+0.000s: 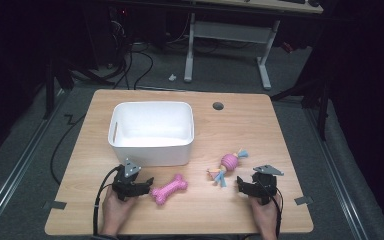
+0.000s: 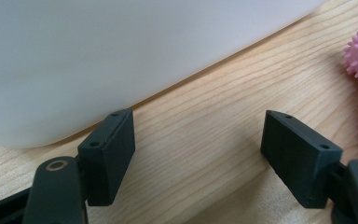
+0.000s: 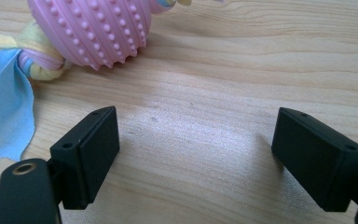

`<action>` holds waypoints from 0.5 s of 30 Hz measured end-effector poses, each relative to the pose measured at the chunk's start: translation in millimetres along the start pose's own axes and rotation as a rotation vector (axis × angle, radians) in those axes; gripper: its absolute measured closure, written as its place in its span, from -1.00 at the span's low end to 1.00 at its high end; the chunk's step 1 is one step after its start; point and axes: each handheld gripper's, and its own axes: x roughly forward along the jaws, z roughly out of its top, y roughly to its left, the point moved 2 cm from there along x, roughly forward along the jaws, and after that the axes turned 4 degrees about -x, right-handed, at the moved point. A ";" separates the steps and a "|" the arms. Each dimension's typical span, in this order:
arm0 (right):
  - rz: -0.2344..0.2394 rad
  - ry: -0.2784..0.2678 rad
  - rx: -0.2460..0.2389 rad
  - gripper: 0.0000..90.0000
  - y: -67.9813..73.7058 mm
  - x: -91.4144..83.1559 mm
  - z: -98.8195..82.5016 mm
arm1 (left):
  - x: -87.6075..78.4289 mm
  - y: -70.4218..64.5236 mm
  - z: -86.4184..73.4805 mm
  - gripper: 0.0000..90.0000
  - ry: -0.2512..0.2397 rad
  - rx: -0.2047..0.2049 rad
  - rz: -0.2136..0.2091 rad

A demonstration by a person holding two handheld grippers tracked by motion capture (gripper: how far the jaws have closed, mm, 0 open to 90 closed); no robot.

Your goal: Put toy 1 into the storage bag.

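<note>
High view showed the left tool (image 1: 145, 183) released on the table (image 1: 240, 125), just left of the pink bone toy (image 1: 169, 189) below the white bin (image 1: 151, 131). The right tool (image 1: 245, 185) rested released near the ball toy (image 1: 228, 161). Each should probably straddle its toy squarely before closing.

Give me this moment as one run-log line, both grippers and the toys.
left gripper: open, beside pink bone toy | right gripper: open, near pink ball rope toy | white bin: looks empty | both toys on table
</note>
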 end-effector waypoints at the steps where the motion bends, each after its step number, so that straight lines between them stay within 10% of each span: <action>1: -0.001 0.000 0.000 -0.66 0.1 -0.1 0.0 | 0.0 0.0 0.0 -0.41 0.000 0.000 0.000; 15: -0.006 -0.001 -0.003 -0.65 0.5 -0.1 0.1 | 1.0 -0.7 0.7 -0.46 0.007 0.017 -0.017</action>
